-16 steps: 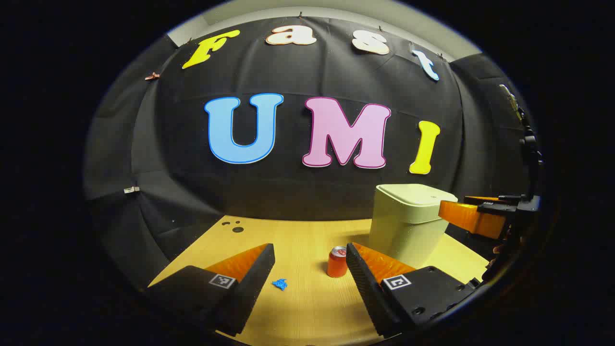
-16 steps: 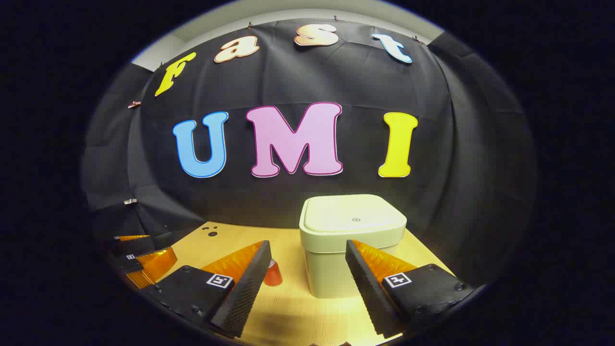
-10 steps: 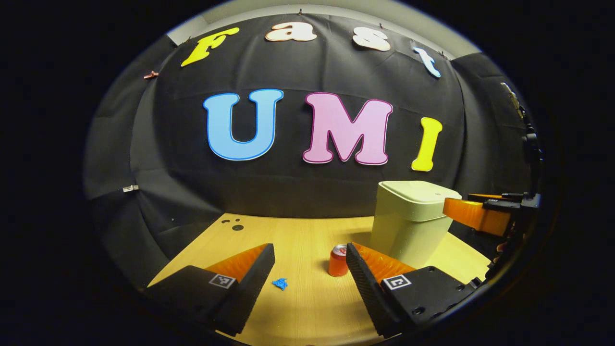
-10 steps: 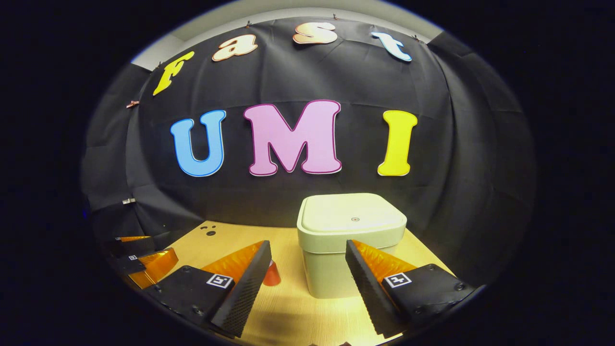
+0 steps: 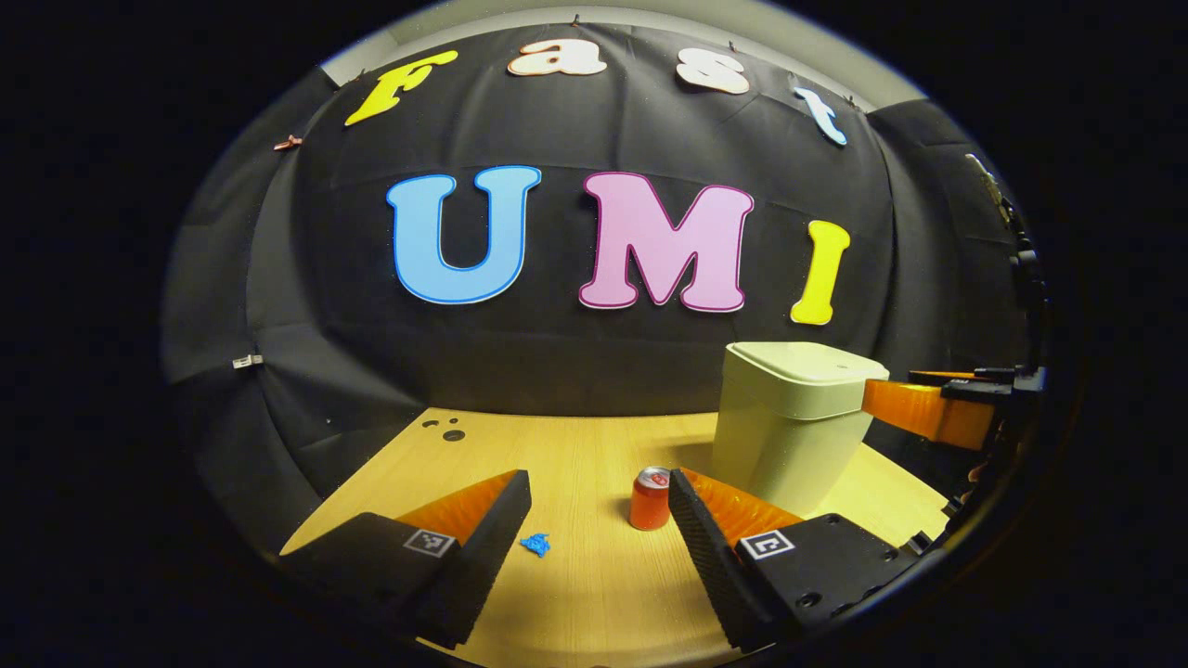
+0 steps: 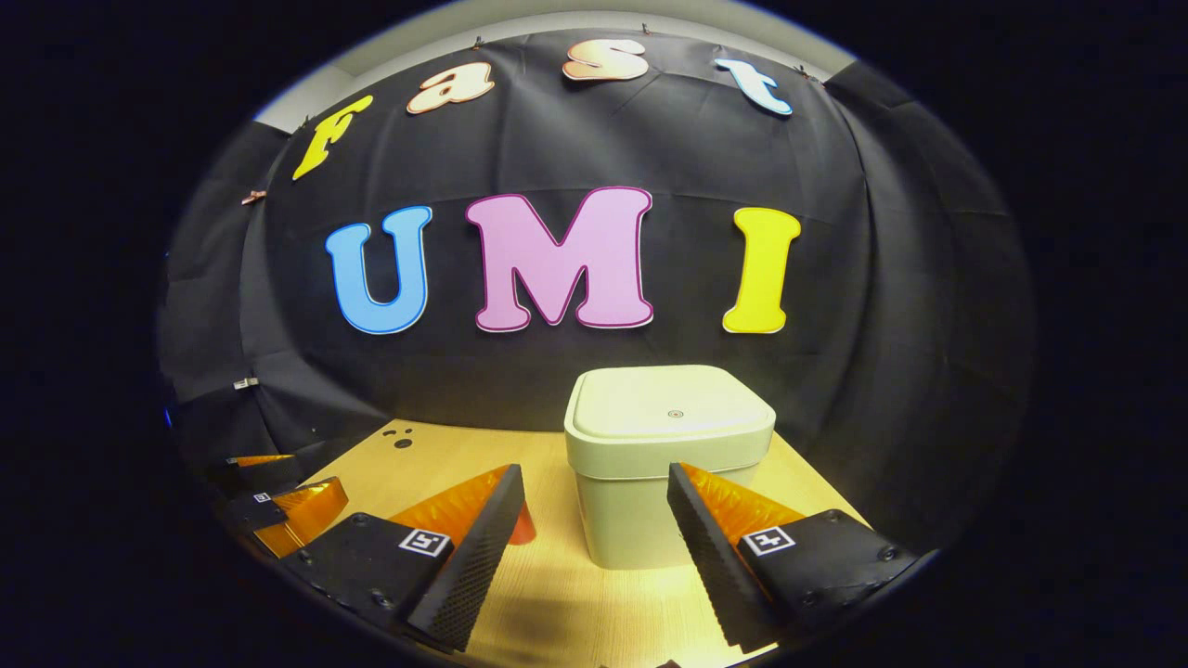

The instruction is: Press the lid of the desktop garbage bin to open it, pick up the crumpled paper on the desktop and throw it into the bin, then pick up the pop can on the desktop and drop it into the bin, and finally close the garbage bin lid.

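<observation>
A pale green bin (image 5: 789, 427) with its lid down stands on the right of the wooden desk (image 5: 575, 455). A red pop can (image 5: 650, 499) stands upright left of the bin, just beyond my right-hand finger in the left gripper view. A small blue crumpled paper (image 5: 535, 544) lies between the fingers of my left gripper (image 5: 599, 520), which is open and empty. In the right gripper view the bin (image 6: 664, 464) with its flat lid (image 6: 670, 413) sits straight ahead of my right gripper (image 6: 594, 520), open and empty above the desk. The pop can (image 6: 522, 527) peeks from behind its left finger.
Small dark holes (image 5: 447, 430) mark the desk's far left corner. The black cloth wall closes the back and sides. The right gripper (image 5: 928, 413) reaches in beside the bin's lid at the right of the left gripper view. The left gripper (image 6: 278, 501) shows low at the left of the right gripper view.
Both views have tilted slightly, so the bin and the wall sit a little higher. The bin has drifted a bit left in the right gripper view. Both grippers stay open.
</observation>
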The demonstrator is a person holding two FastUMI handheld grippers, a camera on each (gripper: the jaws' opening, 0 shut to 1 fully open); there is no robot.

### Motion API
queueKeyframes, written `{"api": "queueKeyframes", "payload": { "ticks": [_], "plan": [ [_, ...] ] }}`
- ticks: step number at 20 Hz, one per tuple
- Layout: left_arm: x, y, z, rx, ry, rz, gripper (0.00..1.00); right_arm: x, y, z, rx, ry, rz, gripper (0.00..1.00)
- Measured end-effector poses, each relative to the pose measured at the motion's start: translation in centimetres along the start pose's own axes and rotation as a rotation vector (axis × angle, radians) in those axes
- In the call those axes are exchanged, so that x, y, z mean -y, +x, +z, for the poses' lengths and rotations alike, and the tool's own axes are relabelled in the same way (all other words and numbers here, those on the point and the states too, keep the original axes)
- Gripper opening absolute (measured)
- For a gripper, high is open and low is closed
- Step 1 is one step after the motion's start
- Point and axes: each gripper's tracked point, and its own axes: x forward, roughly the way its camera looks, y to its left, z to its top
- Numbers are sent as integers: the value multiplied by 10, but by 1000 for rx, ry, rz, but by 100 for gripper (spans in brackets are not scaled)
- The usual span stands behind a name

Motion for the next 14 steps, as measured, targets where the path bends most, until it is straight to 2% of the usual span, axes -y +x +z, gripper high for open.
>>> {"api": "queueKeyframes", "payload": {
  "ticks": [12, 14],
  "plan": [
    [5, 5, -2, 5, 21, -18, 95, 2, -1, 0, -8, -8, 2, 98],
    [5, 4, -2, 7, 18, -23, 95, 3, 0, 2, -5, -9, -2, 93]
  ]
}}
